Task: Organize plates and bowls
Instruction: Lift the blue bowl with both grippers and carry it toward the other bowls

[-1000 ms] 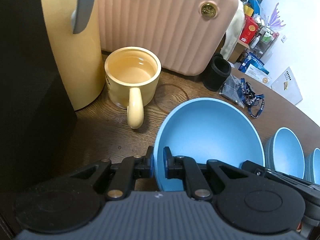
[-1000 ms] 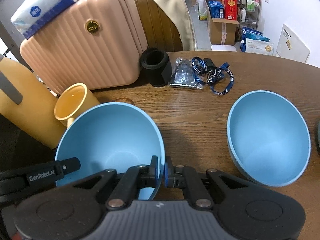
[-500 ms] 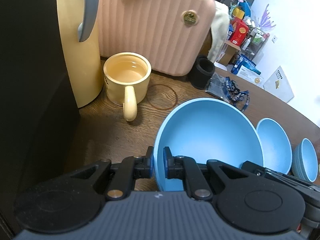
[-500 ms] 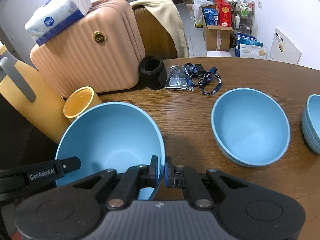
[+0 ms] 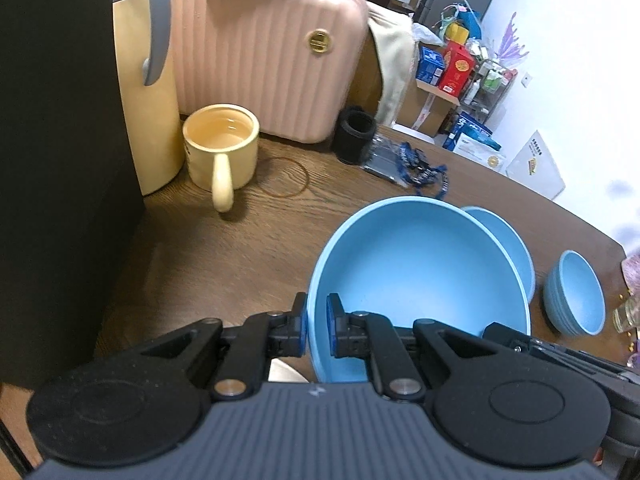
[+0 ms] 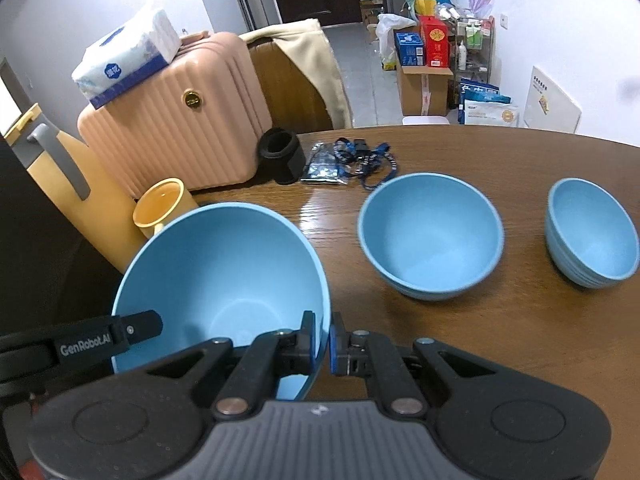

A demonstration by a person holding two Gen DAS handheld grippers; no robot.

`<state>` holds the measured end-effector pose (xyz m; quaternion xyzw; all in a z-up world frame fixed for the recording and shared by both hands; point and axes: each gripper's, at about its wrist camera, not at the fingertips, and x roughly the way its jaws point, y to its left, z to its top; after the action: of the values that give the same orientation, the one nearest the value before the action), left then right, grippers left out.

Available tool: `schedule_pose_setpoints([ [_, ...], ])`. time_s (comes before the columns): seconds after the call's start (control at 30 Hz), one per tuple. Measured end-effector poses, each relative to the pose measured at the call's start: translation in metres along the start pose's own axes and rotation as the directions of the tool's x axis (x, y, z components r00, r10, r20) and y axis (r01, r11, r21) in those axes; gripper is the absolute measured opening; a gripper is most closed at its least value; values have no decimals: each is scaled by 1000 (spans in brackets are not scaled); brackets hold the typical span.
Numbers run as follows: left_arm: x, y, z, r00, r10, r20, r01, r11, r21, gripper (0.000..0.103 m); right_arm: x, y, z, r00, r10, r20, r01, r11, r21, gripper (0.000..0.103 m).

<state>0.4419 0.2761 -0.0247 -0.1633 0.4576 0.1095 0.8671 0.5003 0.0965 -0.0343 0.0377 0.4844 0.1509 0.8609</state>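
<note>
A large light-blue bowl [image 5: 416, 272] [image 6: 224, 272] hangs above the wooden table, gripped from both sides. My left gripper [image 5: 317, 330] is shut on its left rim, and my right gripper [image 6: 322, 340] is shut on its right rim. A second blue bowl [image 6: 430, 232] sits on the table to the right; in the left wrist view this second bowl [image 5: 508, 240] is partly hidden behind the held one. A stack of smaller blue bowls [image 6: 590, 232] [image 5: 578, 294] stands farther right.
A yellow mug [image 5: 220, 150] and a tall yellow jug [image 5: 144, 92] stand at the left by a pink suitcase [image 5: 260, 64]. A black cup [image 6: 280, 154] and blue lanyards [image 6: 360, 158] lie at the back. A dark block [image 5: 60, 160] borders the left.
Both grippers have lifted the large bowl and carried it back and toward the right. The mug and suitcase look farther away, and the other bowls have come more into view.
</note>
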Motion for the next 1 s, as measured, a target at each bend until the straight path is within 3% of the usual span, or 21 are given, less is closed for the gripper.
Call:
schedule_pose_setpoints([
  [0.53,-35,-67,-70,999,-35,-3,35,998,46,10,-60,-73,-50,999,-34,18,33,999,21,6],
  [1.0,-32,-114,-120,999,-36,-40,40,995,95,10,-72,-131,-88,998,-56,-9,56,997,54,6],
])
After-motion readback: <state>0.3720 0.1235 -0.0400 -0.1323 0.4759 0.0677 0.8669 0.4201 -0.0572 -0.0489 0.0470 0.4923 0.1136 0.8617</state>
